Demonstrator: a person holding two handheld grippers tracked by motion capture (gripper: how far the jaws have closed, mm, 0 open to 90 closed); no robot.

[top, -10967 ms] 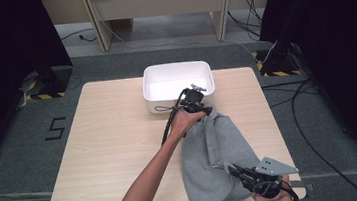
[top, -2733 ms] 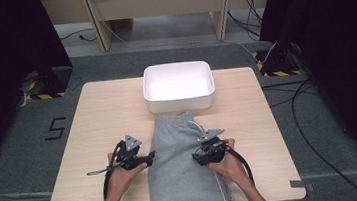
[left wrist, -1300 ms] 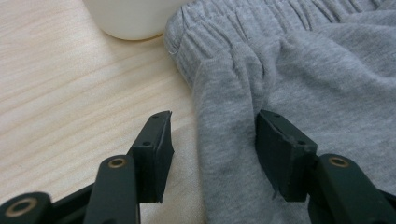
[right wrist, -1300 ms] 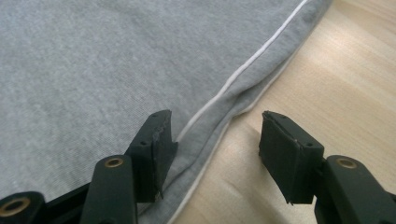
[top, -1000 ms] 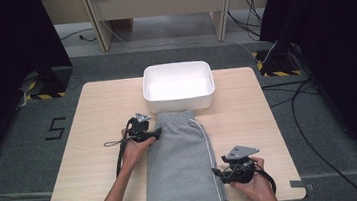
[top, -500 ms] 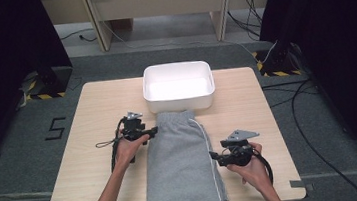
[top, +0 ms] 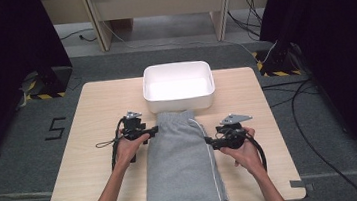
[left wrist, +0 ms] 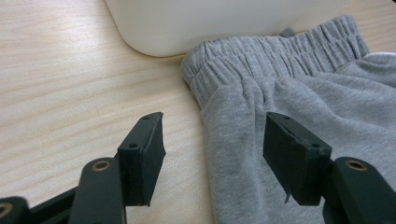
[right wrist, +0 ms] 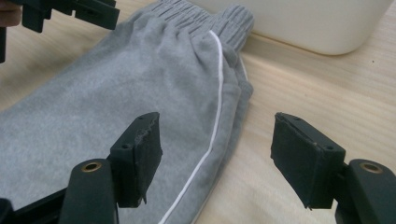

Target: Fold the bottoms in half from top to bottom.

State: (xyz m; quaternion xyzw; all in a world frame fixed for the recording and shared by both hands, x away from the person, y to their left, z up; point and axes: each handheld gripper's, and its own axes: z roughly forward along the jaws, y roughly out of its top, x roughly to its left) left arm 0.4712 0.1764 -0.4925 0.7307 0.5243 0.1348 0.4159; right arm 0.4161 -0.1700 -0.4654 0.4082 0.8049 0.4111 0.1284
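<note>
High view: a pair of folded grey shorts (top: 182, 165) lies lengthwise on the middle of a wooden table (top: 82, 156), waistband just short of a white tub (top: 178, 86) at the far side, hem reaching the near edge. The left gripper (top: 153, 131) sits at the shorts' upper left edge; the right gripper (top: 209, 140) sits at their right edge, partway down. Bare tabletop lies open on both outer sides of the hands. The forearms are cut off at the bottom.

Left gripper view: the jaws stand apart, having just been opening, and clamp nothing. One jaw is over bare wood, the other over the grey fabric (left wrist: 299, 93), with the shorts' side edge between them. The tub (left wrist: 224, 23) is cropped at the top.

Right gripper view: the jaws, also just opening, stand wide apart and hold nothing. They straddle the shorts' edge with its white piping (right wrist: 219, 88). The left gripper (right wrist: 70, 11) is partly cut off at top left.
</note>
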